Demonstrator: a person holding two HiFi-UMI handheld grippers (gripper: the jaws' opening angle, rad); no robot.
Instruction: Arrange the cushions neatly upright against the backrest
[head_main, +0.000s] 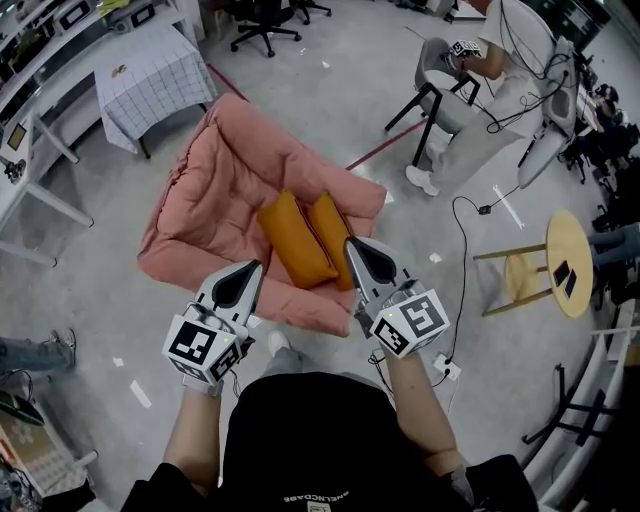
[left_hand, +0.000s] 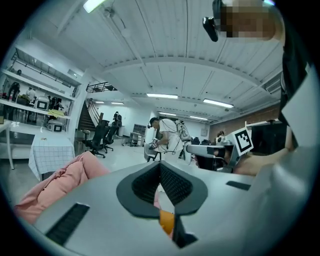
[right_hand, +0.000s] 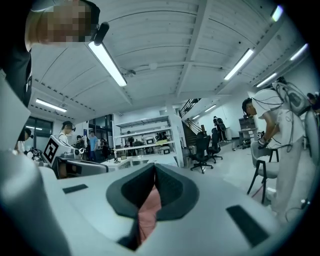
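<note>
Two orange cushions (head_main: 308, 238) stand side by side on the seat of a pink padded sofa (head_main: 220, 165), leaning on each other in the head view. Both grippers hang in the air over the sofa's front edge, touching nothing. My left gripper (head_main: 251, 270) is shut and empty, its tip just left of the cushions. My right gripper (head_main: 353, 246) is also shut and empty, its tip at the right cushion's edge. Below the closed left gripper (left_hand: 160, 176) a sliver of orange cushion (left_hand: 166, 221) shows beside the pink sofa (left_hand: 55, 185). Below the closed right gripper (right_hand: 154, 172) only pink sofa fabric (right_hand: 149, 210) shows.
A table with a checked cloth (head_main: 150, 80) stands behind the sofa on the left. A person sits on a chair (head_main: 450, 85) at the upper right. A round wooden stool (head_main: 568, 262) and a floor cable (head_main: 462, 255) lie to the right. An office chair (head_main: 265, 25) stands at the back.
</note>
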